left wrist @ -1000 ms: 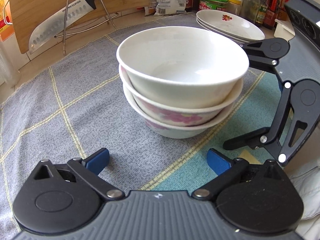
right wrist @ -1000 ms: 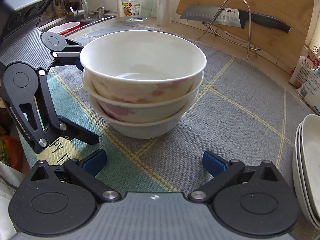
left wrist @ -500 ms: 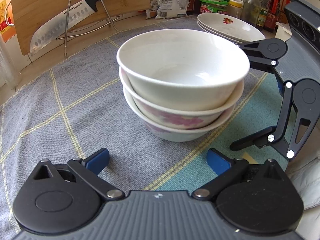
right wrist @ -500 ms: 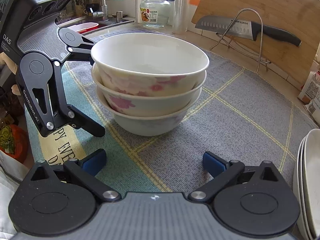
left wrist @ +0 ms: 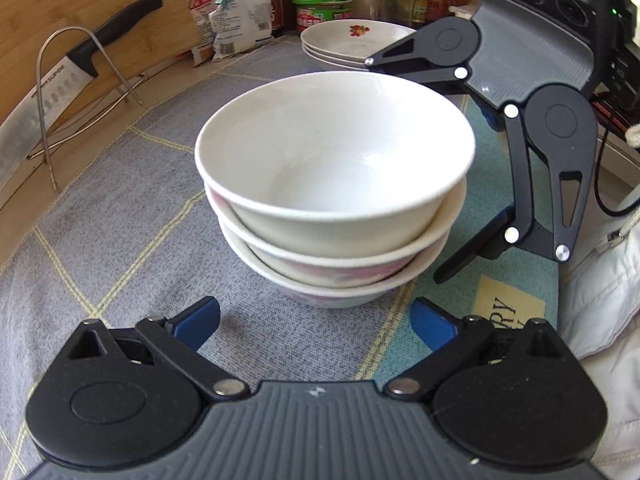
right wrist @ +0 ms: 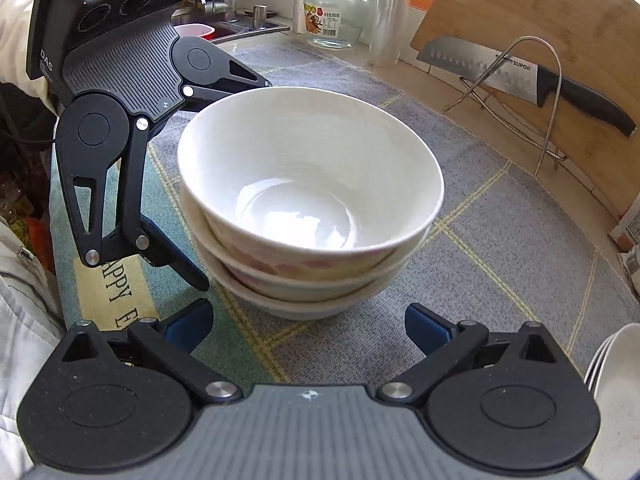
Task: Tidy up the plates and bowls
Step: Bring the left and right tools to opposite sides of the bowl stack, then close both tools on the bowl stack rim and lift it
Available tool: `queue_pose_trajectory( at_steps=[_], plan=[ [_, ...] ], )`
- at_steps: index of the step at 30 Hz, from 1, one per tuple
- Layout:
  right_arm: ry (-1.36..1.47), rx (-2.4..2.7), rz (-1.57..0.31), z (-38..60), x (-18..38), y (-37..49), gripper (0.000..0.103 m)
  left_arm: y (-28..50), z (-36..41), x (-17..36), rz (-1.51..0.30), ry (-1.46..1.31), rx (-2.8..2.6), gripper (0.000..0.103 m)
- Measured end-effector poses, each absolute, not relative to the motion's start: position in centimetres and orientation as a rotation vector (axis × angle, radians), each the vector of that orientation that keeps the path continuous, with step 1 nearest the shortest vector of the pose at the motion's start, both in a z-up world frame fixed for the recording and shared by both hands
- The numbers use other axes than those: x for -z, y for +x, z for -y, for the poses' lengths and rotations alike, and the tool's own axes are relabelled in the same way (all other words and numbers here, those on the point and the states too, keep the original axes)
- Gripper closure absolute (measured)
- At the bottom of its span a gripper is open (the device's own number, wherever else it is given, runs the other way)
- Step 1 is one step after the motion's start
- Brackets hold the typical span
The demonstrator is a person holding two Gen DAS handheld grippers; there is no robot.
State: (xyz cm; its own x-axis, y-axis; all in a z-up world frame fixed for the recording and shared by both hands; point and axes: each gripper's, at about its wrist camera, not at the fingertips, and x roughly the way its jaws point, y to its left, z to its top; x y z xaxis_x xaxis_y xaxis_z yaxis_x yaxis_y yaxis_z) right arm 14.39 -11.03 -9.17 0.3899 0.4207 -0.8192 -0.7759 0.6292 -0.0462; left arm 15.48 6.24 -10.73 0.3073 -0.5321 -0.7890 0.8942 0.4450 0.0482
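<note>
A grey cloth [left wrist: 100, 216] with yellow grid lines covers most of the surface, and its near edge has a teal strip with lettering. At the far edge a wooden cutting board [right wrist: 560, 20] leans upright, with a black-handled knife [right wrist: 520, 74] resting on a wire rack [right wrist: 516, 96] against it. There's a glass jar [right wrist: 334, 12] near the sink corner, plus snack bags [left wrist: 228, 12] and a green-lidded tub [left wrist: 322, 10] at the other corner.

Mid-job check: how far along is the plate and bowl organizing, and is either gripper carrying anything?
Done, as it looks: three bowls sit nested on the mat, and the plates are piled behind them. In hand: nothing. The left gripper, its jaws closing slightly, and the open right gripper flank the bowls without touching them. Left: possibly moving the stacks somewhere; no other loose dishes show in either view.
</note>
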Motion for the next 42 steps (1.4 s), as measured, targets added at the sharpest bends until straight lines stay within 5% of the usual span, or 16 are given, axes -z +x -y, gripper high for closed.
queue_pose_trajectory(
  at_steps=[22, 42],
  plan=[
    [-0.494, -0.899, -0.918, 10.0, 8.3, 16.6, 0.016, 19.1, -4.9, 10.4, -0.771, 0.573, 1.287, 0.023],
    [-0.498, -0.901, -0.932, 10.7, 7.0, 16.1, 0.016, 18.3, -3.6, 9.3, -0.794, 0.586, 1.254, 0.023]
  ],
)
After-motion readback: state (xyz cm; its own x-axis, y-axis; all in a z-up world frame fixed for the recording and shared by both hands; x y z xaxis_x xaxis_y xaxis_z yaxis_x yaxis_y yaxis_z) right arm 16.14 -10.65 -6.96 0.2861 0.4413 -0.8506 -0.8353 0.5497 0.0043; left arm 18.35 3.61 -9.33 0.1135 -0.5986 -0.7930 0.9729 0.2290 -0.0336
